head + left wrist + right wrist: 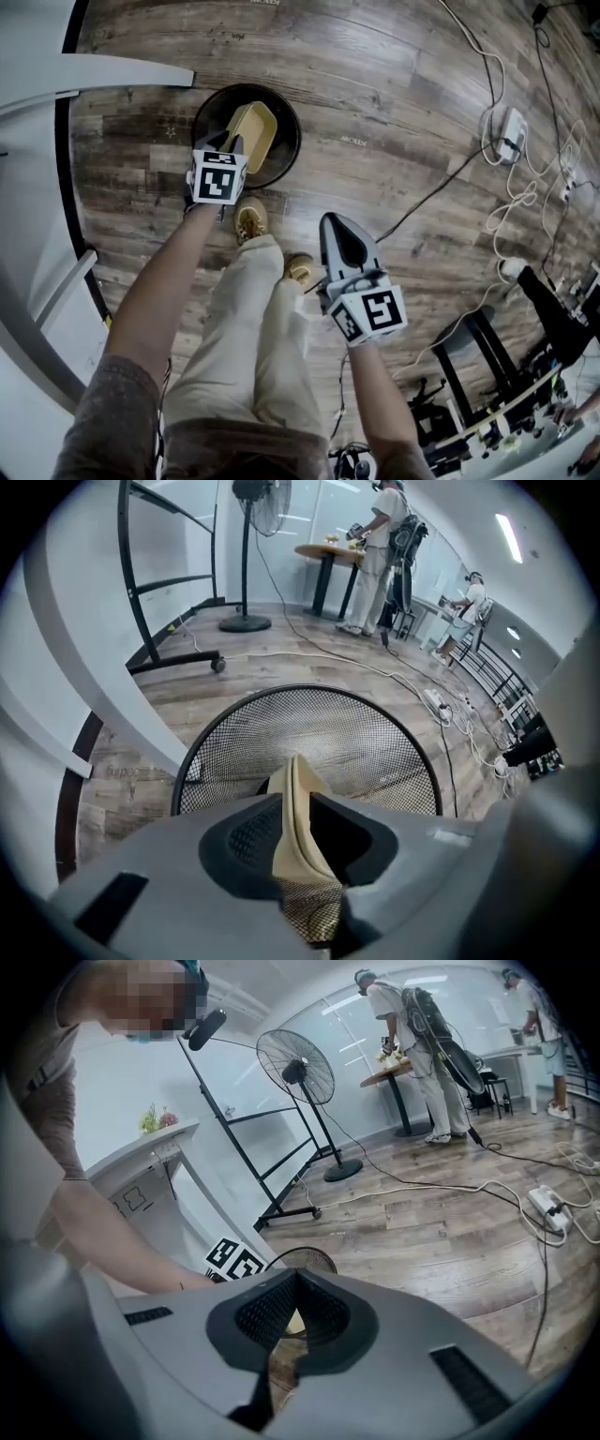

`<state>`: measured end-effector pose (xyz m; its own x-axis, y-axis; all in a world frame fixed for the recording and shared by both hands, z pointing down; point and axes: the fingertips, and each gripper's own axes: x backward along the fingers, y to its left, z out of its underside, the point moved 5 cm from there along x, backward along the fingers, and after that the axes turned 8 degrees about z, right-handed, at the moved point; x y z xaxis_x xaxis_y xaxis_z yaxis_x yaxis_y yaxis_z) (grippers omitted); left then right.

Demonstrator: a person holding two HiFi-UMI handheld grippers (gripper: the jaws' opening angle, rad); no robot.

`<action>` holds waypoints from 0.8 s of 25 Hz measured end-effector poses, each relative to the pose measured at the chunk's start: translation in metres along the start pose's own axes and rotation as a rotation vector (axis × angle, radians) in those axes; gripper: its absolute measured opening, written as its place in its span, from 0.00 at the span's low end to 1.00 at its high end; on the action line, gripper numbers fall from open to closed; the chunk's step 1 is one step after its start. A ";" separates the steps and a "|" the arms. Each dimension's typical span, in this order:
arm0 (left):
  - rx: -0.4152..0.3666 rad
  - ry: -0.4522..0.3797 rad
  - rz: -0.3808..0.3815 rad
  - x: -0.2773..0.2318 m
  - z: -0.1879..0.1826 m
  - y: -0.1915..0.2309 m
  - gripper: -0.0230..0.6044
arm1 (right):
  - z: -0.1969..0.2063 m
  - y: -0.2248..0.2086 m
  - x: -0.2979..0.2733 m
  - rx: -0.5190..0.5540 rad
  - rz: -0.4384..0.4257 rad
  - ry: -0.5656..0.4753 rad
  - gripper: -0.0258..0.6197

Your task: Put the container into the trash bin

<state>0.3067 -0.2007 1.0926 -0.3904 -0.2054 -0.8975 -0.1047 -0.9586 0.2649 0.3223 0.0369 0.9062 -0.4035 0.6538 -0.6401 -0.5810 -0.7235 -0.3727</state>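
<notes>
The mesh trash bin (214,112) stands on open wooden floor (394,84). Inside it the tan container (253,131) stands upright. Its top edge lies between the left tool's (232,145) parted jaws, unpinched. I would withdraw straight up, clear of the rim. The right tool (337,225) is closed and empty, outside the bin.

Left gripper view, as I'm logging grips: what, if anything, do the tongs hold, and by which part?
Nothing looks gripped: the left tongs stand slightly open, the rim of the beige container between their jaws, above the mesh trash bin.
</notes>
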 end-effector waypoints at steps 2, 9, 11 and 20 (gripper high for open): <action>0.023 0.006 0.007 0.000 0.002 -0.002 0.20 | 0.000 -0.002 0.002 0.000 0.004 0.000 0.04; 0.062 -0.004 0.019 0.019 -0.001 -0.009 0.30 | -0.009 0.002 0.014 0.001 0.004 -0.021 0.04; 0.070 -0.009 0.020 0.028 -0.004 -0.012 0.33 | -0.015 0.005 0.020 0.006 -0.001 -0.029 0.04; 0.096 -0.070 0.030 0.095 -0.028 -0.045 0.38 | -0.058 0.021 0.065 0.022 -0.014 -0.068 0.04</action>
<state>0.3002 -0.1831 0.9850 -0.4574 -0.2163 -0.8626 -0.1779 -0.9281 0.3270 0.3250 0.0515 0.8175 -0.4419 0.6783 -0.5871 -0.6019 -0.7094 -0.3666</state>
